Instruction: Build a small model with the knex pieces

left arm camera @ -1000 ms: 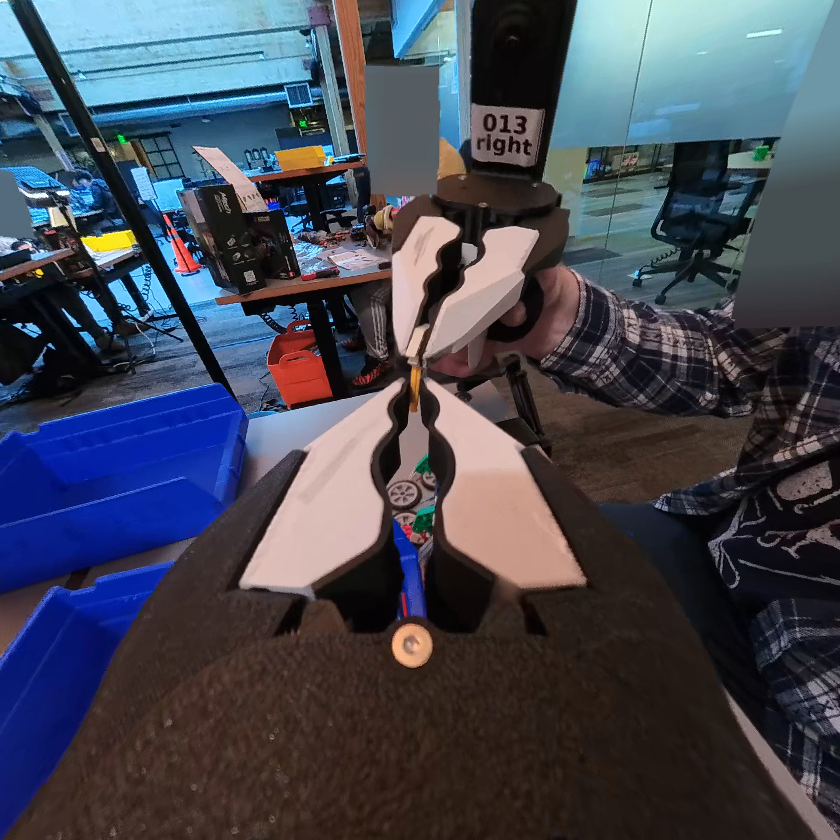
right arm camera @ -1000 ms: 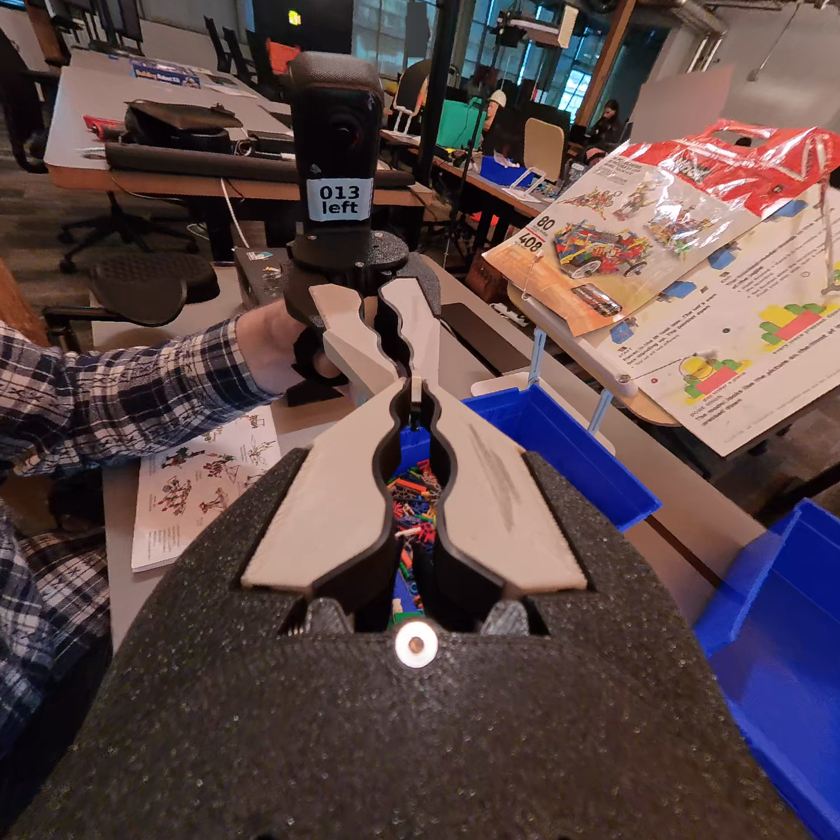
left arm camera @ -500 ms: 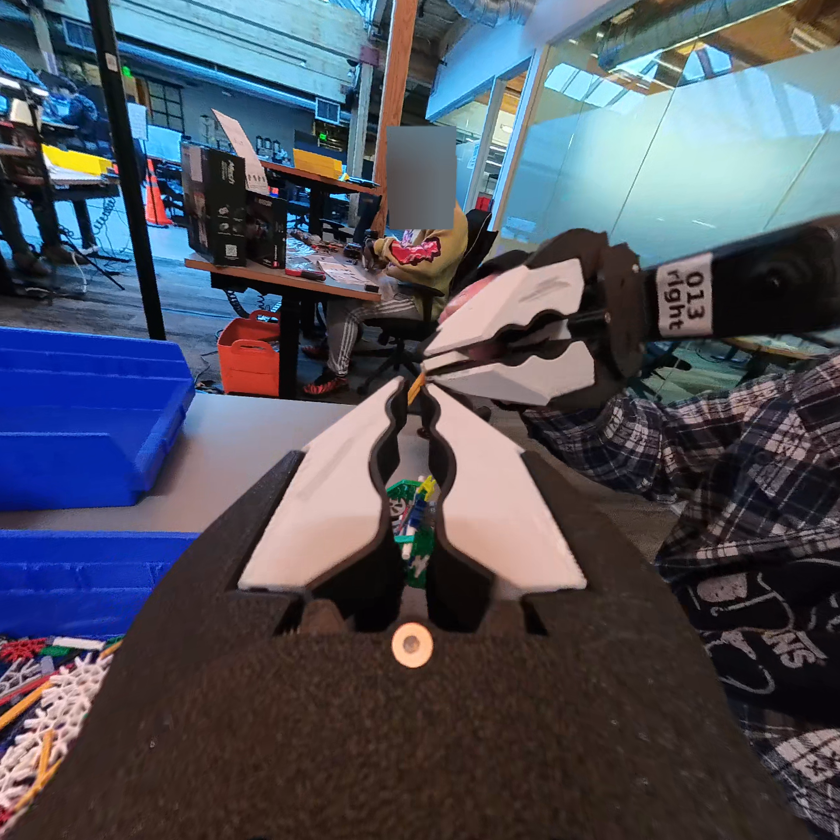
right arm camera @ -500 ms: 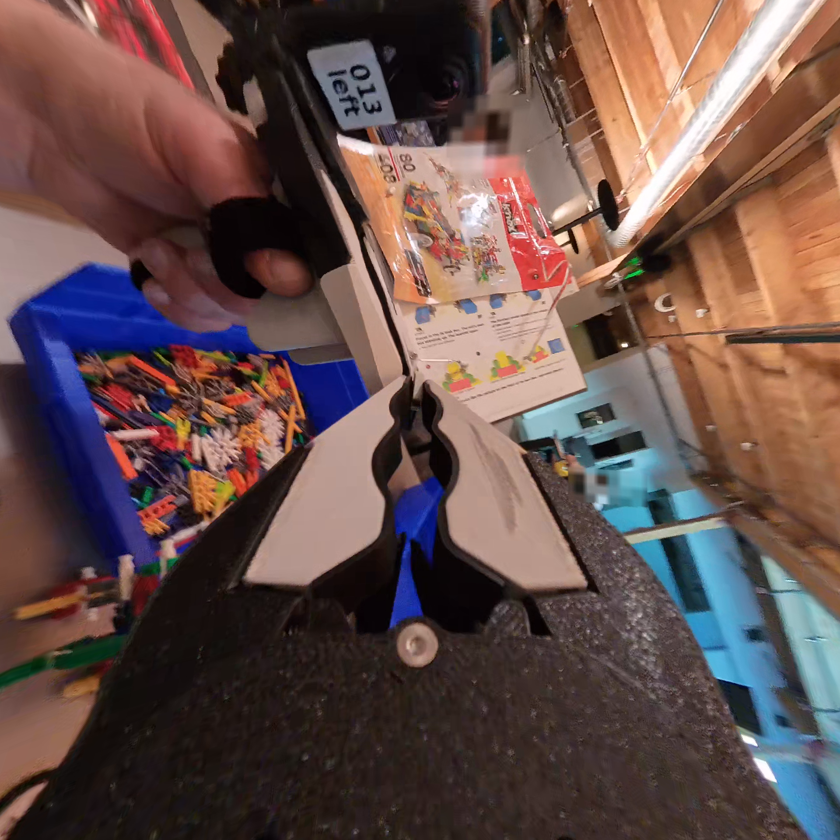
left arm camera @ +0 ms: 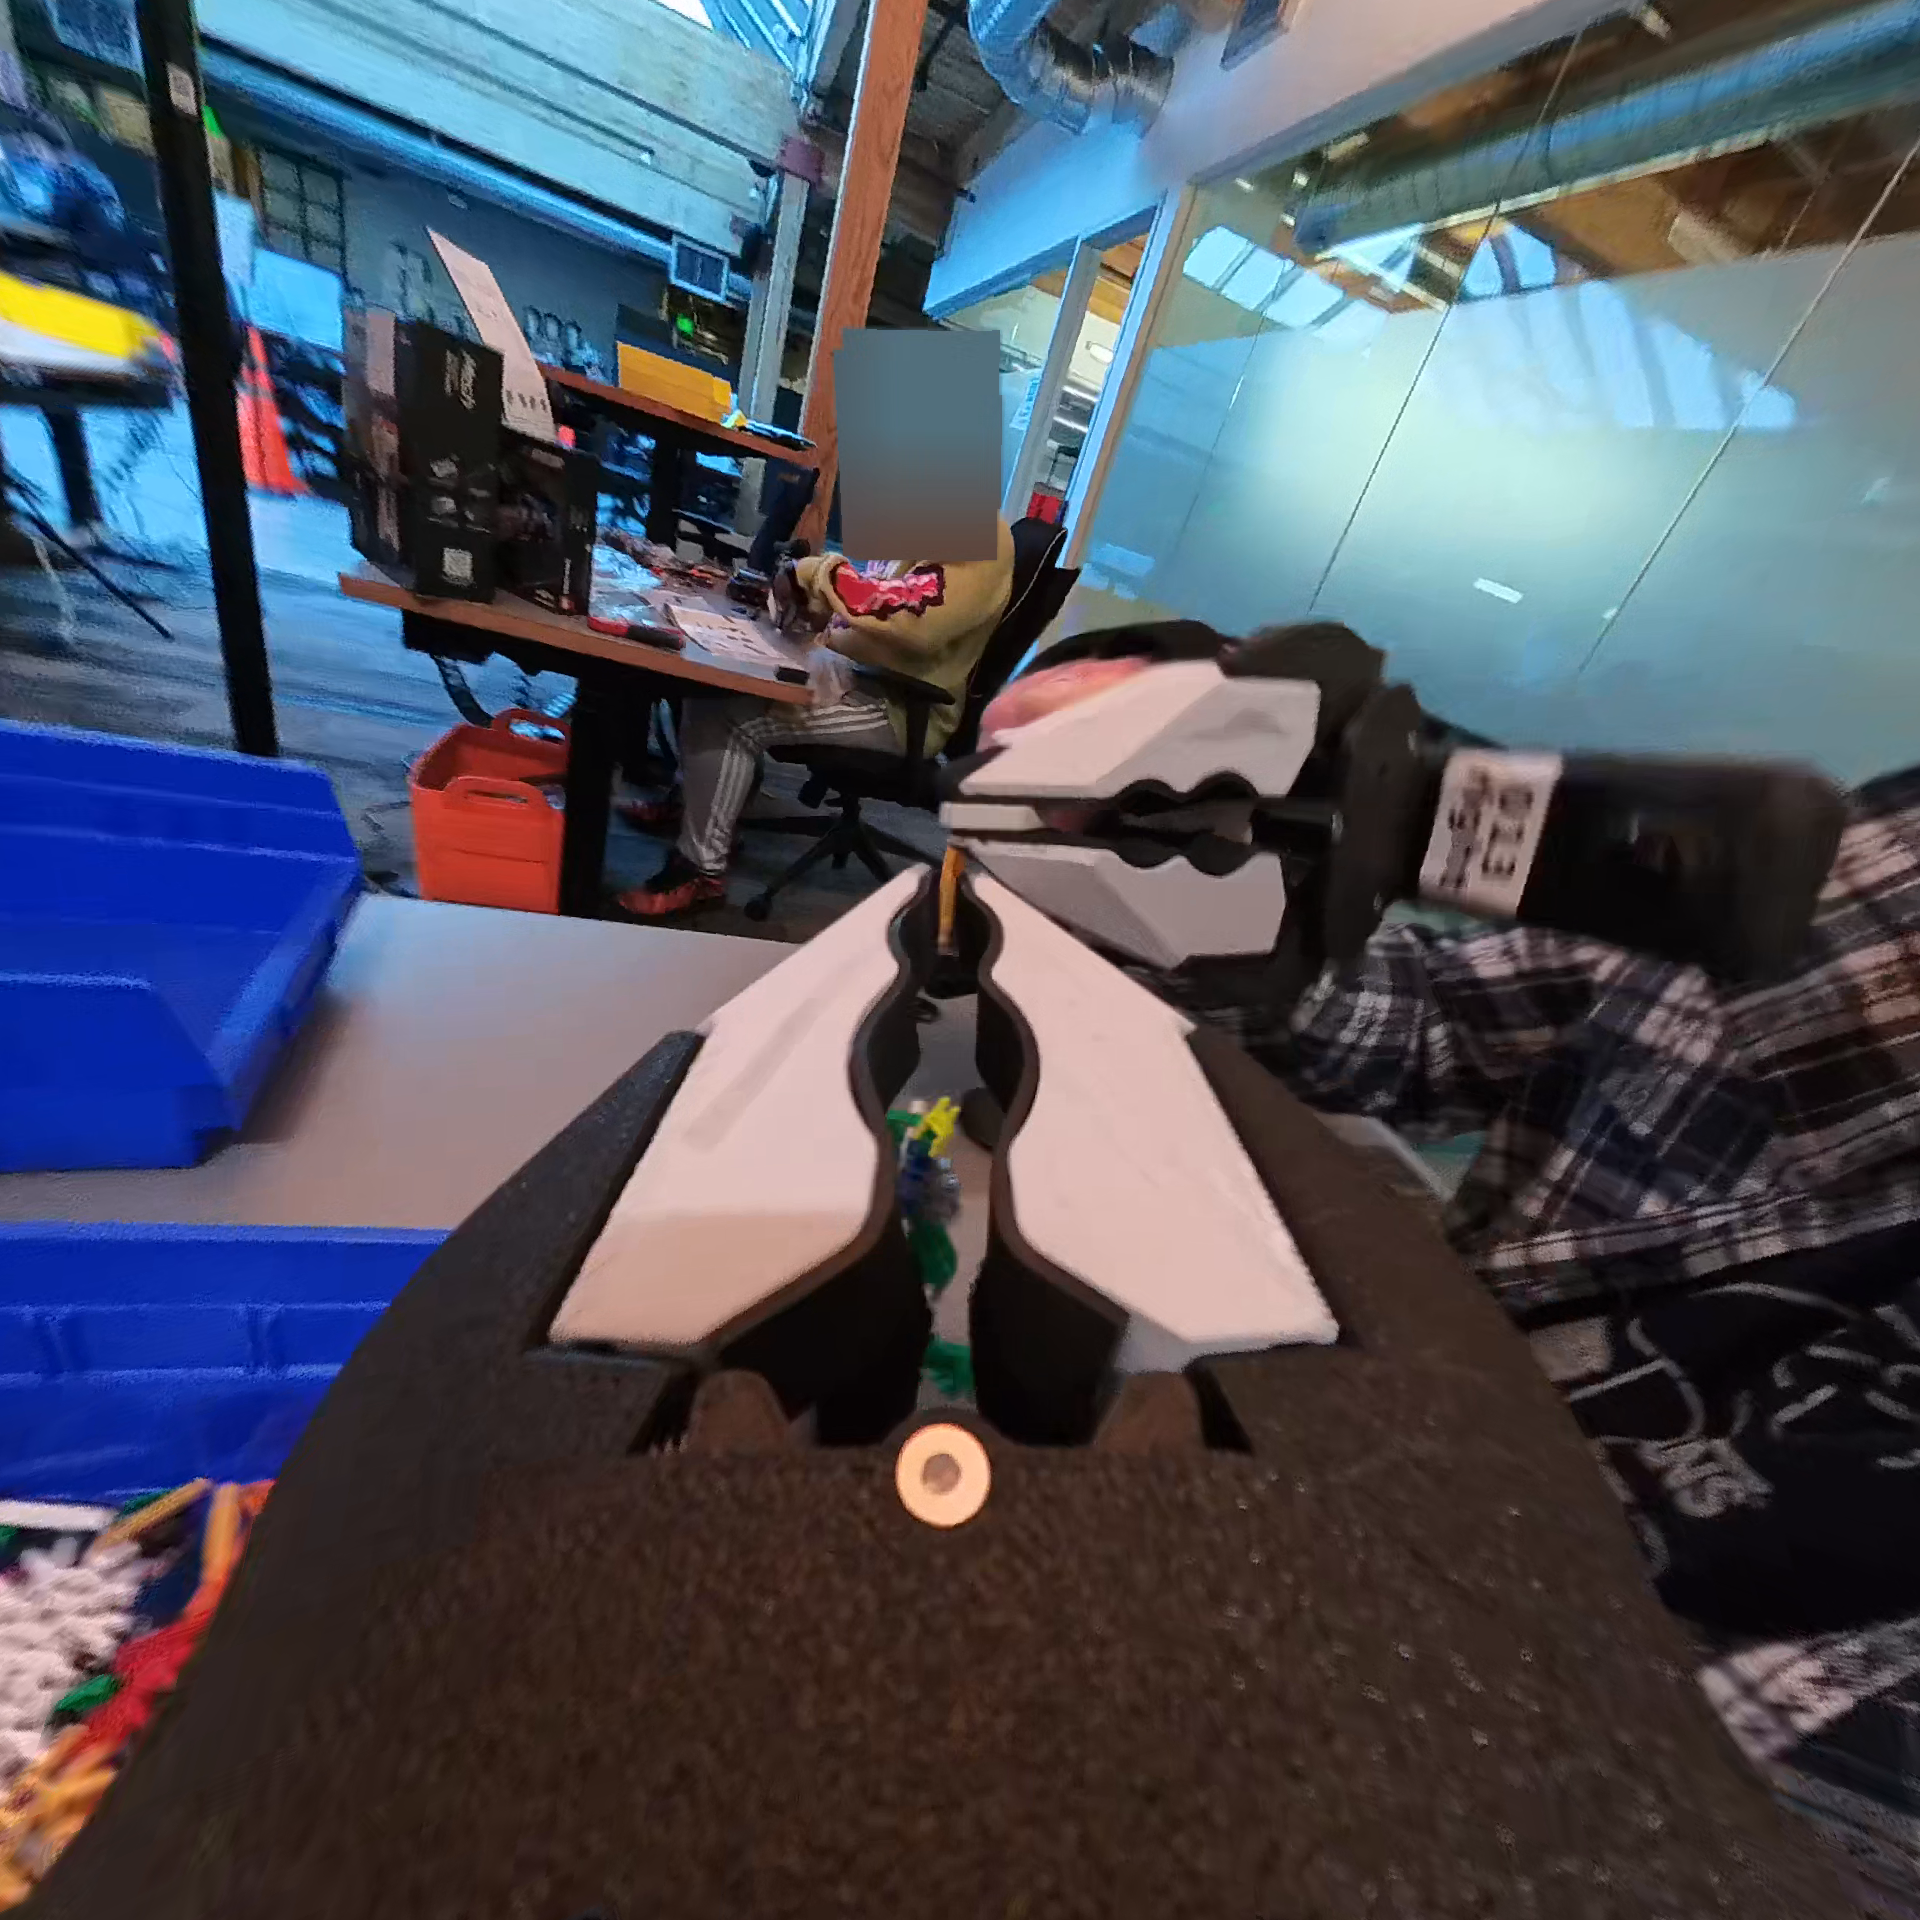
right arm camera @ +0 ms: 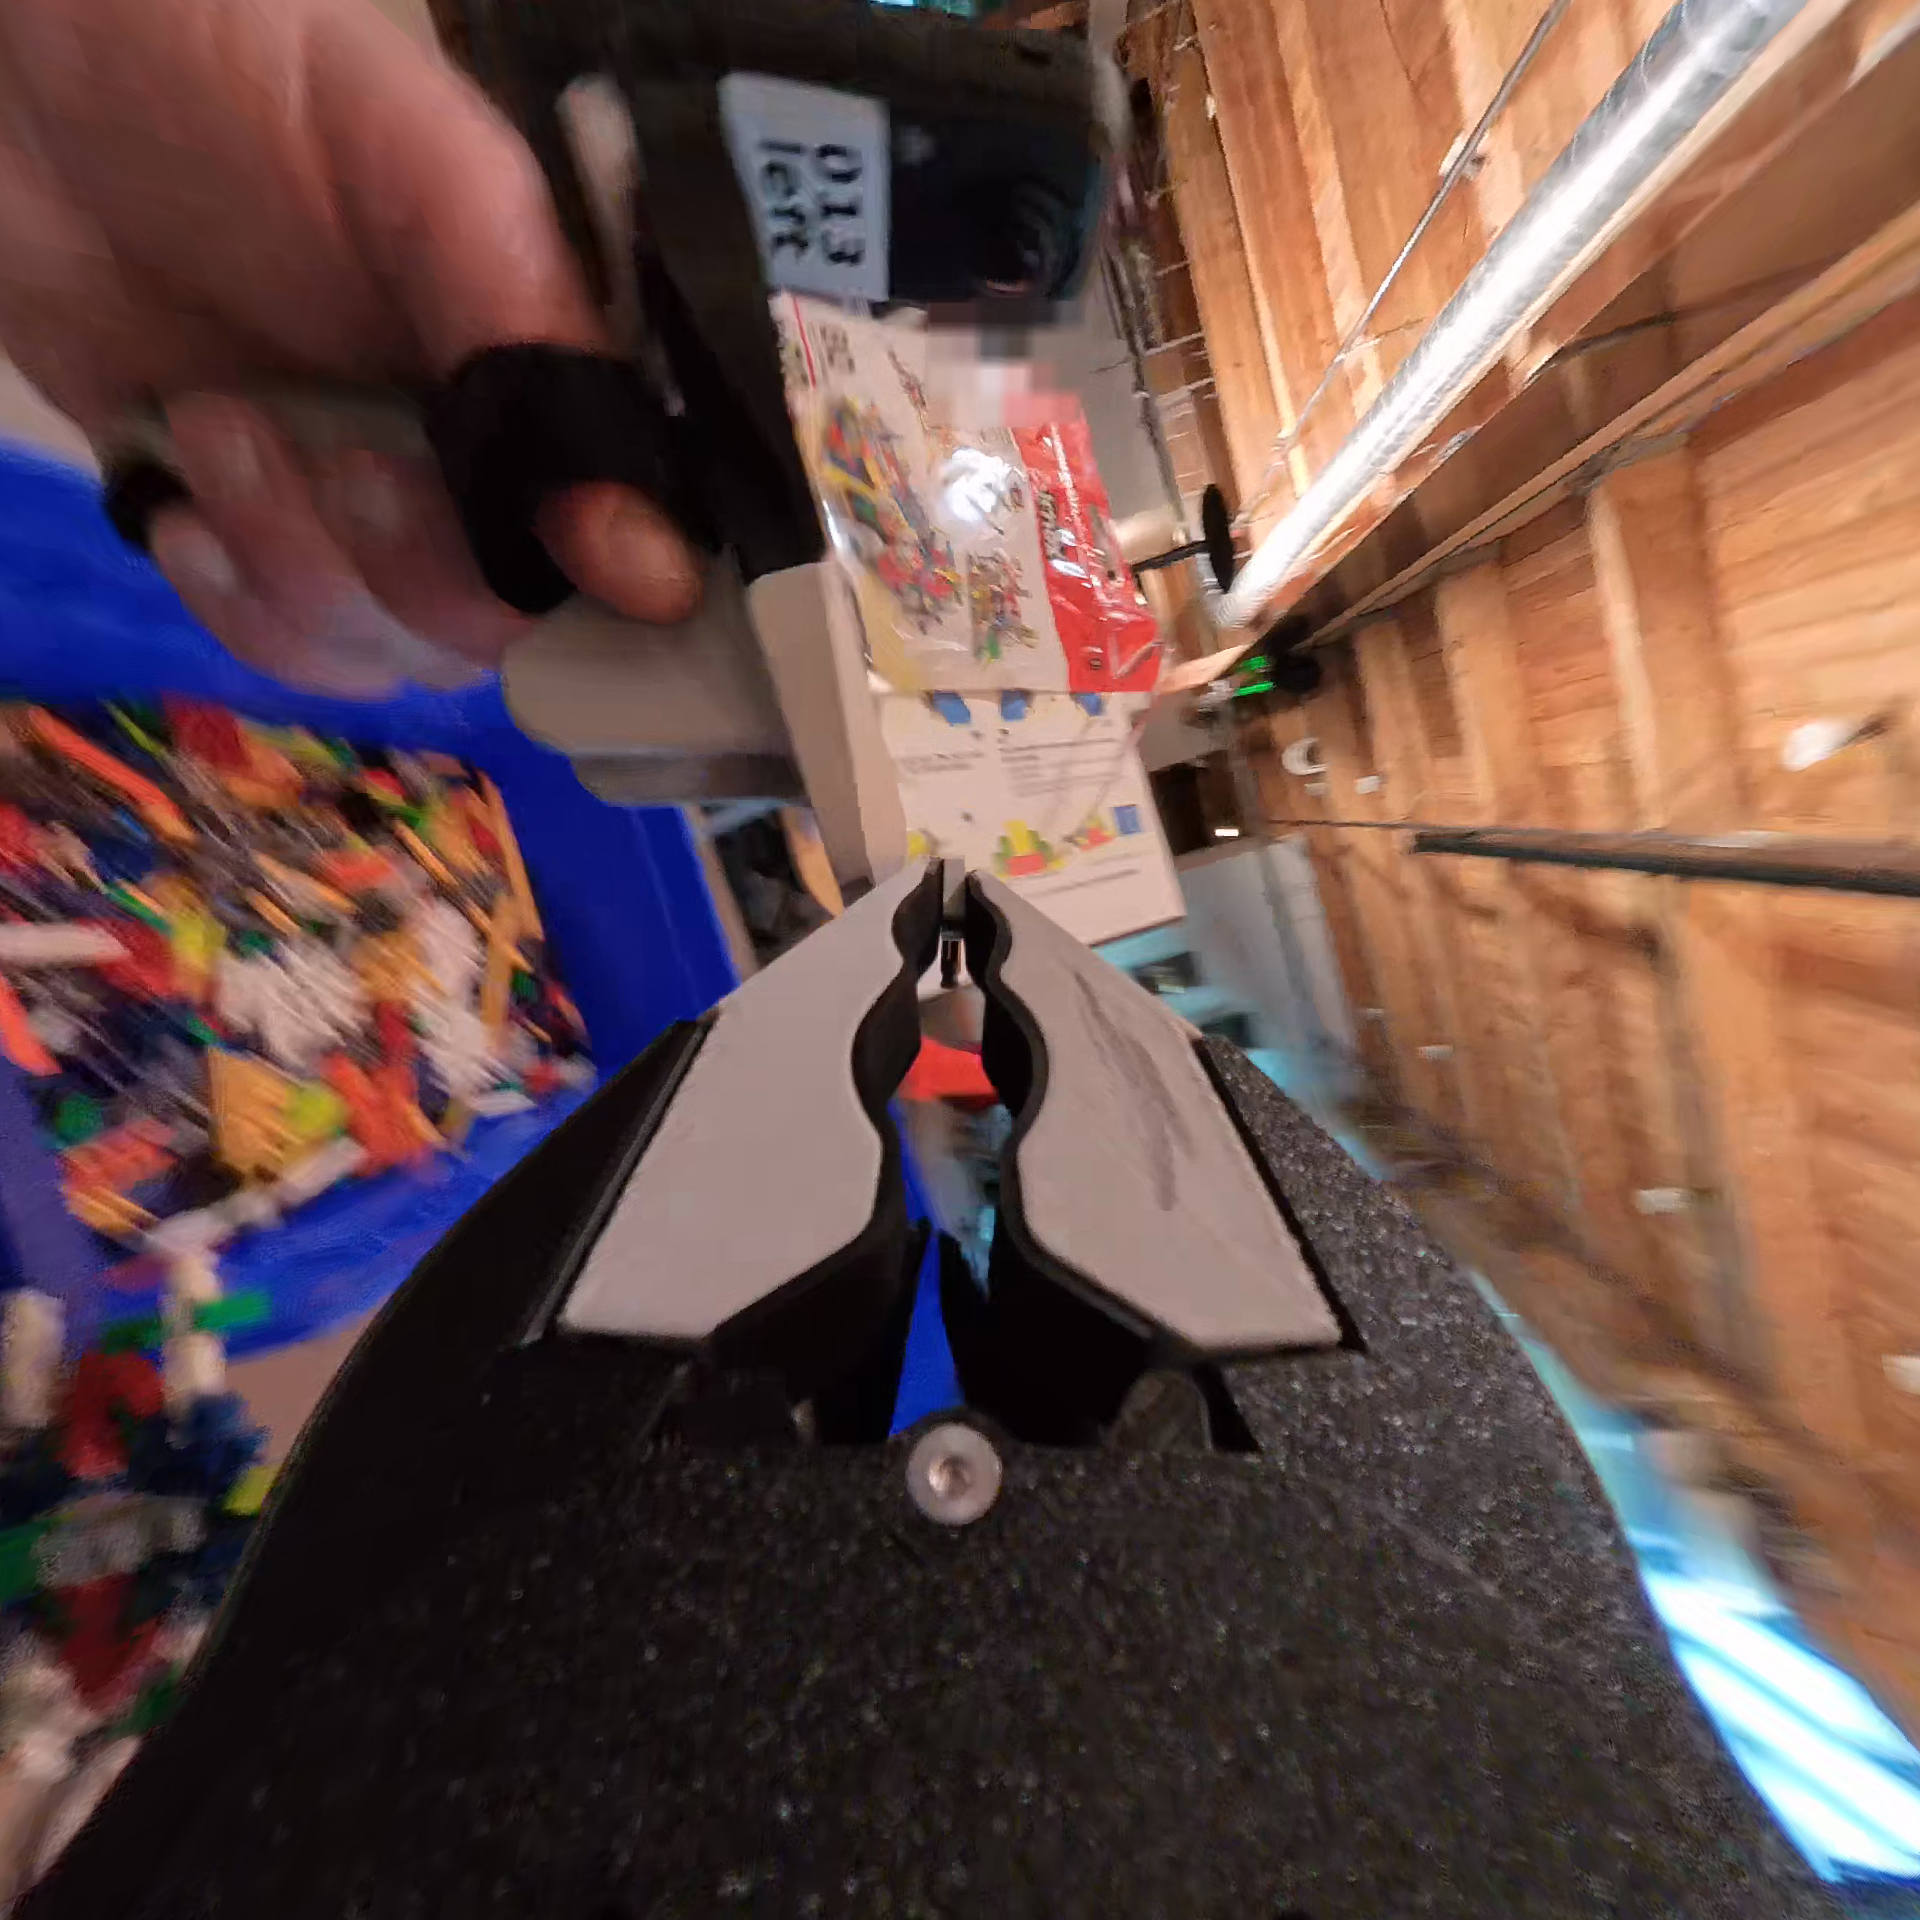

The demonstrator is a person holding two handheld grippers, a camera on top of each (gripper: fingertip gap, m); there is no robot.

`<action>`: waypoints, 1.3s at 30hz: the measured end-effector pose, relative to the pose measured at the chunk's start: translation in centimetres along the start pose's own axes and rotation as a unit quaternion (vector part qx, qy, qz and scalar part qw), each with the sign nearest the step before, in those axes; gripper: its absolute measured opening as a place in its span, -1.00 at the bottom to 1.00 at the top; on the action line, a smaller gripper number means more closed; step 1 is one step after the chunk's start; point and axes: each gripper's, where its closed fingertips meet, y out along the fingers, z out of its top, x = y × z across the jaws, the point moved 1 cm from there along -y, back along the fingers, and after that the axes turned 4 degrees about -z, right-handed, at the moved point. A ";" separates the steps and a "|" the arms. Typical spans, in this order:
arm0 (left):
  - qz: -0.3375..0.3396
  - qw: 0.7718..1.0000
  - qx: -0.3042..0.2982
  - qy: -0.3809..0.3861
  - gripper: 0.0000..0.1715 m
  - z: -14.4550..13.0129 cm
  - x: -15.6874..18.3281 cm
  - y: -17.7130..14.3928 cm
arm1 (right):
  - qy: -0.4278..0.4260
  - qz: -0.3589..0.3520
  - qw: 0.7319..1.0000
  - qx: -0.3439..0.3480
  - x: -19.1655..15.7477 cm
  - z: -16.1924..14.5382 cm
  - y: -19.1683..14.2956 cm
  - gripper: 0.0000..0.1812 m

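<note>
Left wrist view shows my left gripper (left arm camera: 948,902) clenched on a thin yellow-orange rod (left arm camera: 948,906); my right gripper (left arm camera: 961,821), turned sideways, pinches the rod's upper end, tips meeting mine; right wrist view, blurred, shows its fingers (right arm camera: 1101,1122) closed on what may be a small dark piece (right arm camera: 950,940); blue bin of colourful construction pieces (right arm camera: 281,987) lies below left.

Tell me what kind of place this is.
Probably a shared workshop or lab in a converted industrial building: work desks with boxes, glass partition walls, exposed wooden ceiling beams, and blue bins of small colourful building-toy pieces.
</note>
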 end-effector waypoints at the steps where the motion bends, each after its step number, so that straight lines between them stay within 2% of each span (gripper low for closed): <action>1: 0.003 1.000 0.004 0.026 -1.00 0.3 0.2 0.0 | 0.062 0.016 0.998 0.012 0.2 0.0 0.0 -0.97; 2: 0.004 0.999 0.011 0.047 -1.00 0.6 0.6 0.1 | 0.140 0.036 0.989 0.029 0.6 0.1 -0.1 -0.99; 4: 0.004 0.997 0.014 0.080 -1.00 1.1 1.3 0.1 | 0.282 0.085 0.954 0.062 1.3 0.5 -0.5 -0.98; 5: 0.007 0.997 0.011 0.078 -1.00 1.2 1.4 0.1 | 0.309 0.090 0.944 0.071 1.4 0.6 -0.6 -0.98; 7: 0.013 0.997 -0.004 0.078 -1.00 0.9 1.4 0.1 | 0.296 0.082 0.949 0.069 1.2 0.6 -0.7 -0.97; 8: 0.003 0.997 0.002 0.074 -1.00 1.0 1.6 0.0 | 0.322 0.094 0.939 0.073 1.2 0.8 -0.7 -0.97; 9: -0.008 0.997 0.013 0.069 -1.00 1.3 1.9 0.0 | 0.381 0.121 0.913 0.085 1.4 1.0 -0.8 -0.98; 11: -0.002 0.996 0.018 0.084 -1.00 1.6 2.0 0.1 | 0.495 0.181 0.843 0.108 1.9 1.1 -1.0 -0.97; 14: 0.004 0.994 0.012 0.111 -1.00 1.6 2.3 0.0 | 0.597 0.236 0.756 0.132 1.9 1.3 -1.3 -0.98; 17: 0.010 0.986 -0.001 0.164 -0.99 1.7 3.0 -0.1 | 0.648 0.268 0.696 0.155 1.9 2.0 -1.8 -0.98; 19: 0.013 0.983 -0.016 0.181 -1.00 1.5 3.3 -0.3 | 0.659 0.279 0.679 0.165 1.8 2.3 -2.0 -0.98; 21: 0.015 0.982 -0.024 0.186 -1.00 1.4 3.4 -0.4 | 0.650 0.274 0.689 0.167 1.7 2.4 -2.1 -0.98; 23: 0.022 0.983 -0.021 0.178 -1.00 1.5 3.1 -0.4 | 0.625 0.250 0.722 0.156 1.8 2.2 -1.9 -0.98; 24: 0.030 0.987 -0.020 0.156 -1.00 1.5 2.6 -0.3 | 0.588 0.217 0.767 0.138 1.7 1.9 -1.5 -0.98; 25: 0.041 0.990 -0.024 0.135 -1.00 1.3 2.0 -0.1 | 0.514 0.171 0.834 0.106 1.5 1.4 -1.2 -0.99; 26: 0.037 0.992 -0.014 0.118 -1.00 1.3 1.8 0.1 | 0.436 0.128 0.888 0.075 1.6 1.1 -1.0 -0.99; 28: 0.011 0.998 0.015 0.057 -1.00 1.6 1.8 0.4 | 0.316 0.066 0.946 0.035 2.0 0.8 -0.8 -0.98; 29: 0.024 0.998 0.011 0.057 -1.00 1.3 1.3 0.5 | 0.256 0.046 0.966 0.015 1.8 0.5 -0.6 -0.99; 31: 0.012 0.999 0.015 0.039 -1.00 1.2 1.2 0.5 | 0.189 0.020 0.982 0.003 1.6 0.3 -0.5 -0.99; 33: 0.021 0.999 0.019 0.019 -1.00 1.0 0.6 0.6 | 0.074 -0.023 0.997 -0.021 1.5 0.0 -0.5 -1.00; 34: 0.022 1.000 0.016 0.008 -1.00 0.7 0.3 0.6 | 0.043 -0.030 0.998 -0.029 1.3 -0.2 -0.3 -1.00; 37: 0.025 0.999 0.021 0.009 -1.00 0.7 0.1 0.8 | 0.052 -0.030 0.998 -0.031 1.2 -0.6 -0.2 -0.98; 39: 0.032 0.999 0.009 0.035 -1.00 0.7 0.3 0.7 | 0.170 0.013 0.985 -0.016 1.2 -0.7 -0.2 -0.99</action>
